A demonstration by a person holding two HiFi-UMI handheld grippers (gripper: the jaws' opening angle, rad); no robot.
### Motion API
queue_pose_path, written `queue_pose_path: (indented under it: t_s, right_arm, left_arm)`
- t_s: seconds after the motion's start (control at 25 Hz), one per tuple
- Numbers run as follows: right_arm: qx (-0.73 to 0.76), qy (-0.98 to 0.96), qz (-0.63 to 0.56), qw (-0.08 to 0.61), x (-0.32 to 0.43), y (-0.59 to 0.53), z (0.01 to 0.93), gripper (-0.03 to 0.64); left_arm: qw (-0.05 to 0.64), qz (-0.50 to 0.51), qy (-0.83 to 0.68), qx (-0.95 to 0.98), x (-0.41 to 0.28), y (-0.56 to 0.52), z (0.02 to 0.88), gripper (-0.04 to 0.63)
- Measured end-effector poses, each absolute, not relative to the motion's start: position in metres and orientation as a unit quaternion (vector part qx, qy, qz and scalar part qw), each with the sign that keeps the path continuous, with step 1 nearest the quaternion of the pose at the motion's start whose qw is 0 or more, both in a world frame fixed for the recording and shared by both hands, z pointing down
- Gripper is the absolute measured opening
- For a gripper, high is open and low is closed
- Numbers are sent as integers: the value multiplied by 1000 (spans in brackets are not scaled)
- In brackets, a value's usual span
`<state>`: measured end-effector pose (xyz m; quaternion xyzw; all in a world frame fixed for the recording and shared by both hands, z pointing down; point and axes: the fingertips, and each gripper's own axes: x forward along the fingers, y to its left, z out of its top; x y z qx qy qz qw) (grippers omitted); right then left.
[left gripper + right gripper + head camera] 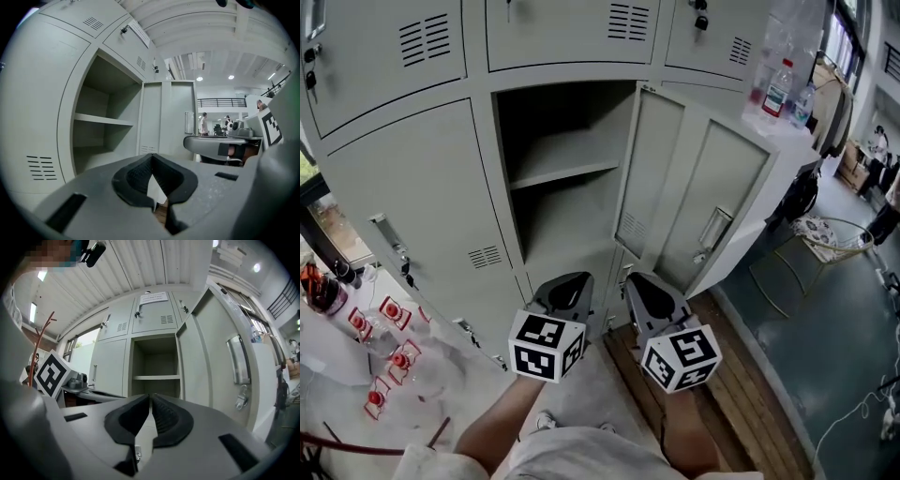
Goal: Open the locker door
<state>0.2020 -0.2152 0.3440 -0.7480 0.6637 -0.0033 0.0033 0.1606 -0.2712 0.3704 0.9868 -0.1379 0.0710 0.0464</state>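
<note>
**Door already wide open; both grippers empty**

Found the locker door (pixel 703 187) swung out to the right of the open compartment (pixel 567 131), long axis upright, hinged edge against the compartment, handle (pixel 713 229) toward the free edge. Placed it at about 1 o'clock from the right gripper (pixel 652 292) and 2 o'clock from the left gripper (pixel 565 284). Judged the right the nearer, though clear of the door. Observed both sets of fingers clenched on nothing: left tips touching, right all but touching. Judged the opening complete. Noted wooden floor (pixel 741 403) underfoot, bottles (pixel 780 89) atop the lockers at 1 o'clock, a cluttered white surface (pixel 323 370) at 8 o'clock, an open hall beyond.
</note>
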Motion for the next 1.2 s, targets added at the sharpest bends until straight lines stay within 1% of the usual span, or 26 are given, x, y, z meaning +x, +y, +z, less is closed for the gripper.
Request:
queue_pose_path:
  t_s: [0.16,0.44,1.2]
  right_arm:
    - [-736,677,-7,3,189,-226,346,5]
    - [-721,693,-11,-1,173,-239,349,3]
    - [-715,699,-15,-1,171,-235,351,3]
  left_arm:
    - [45,73,-158,984,144,-280,370,6]
    - [45,77,-178,980,126,-289,372,6]
    - [45,80,-185,978,122,-283,372,6]
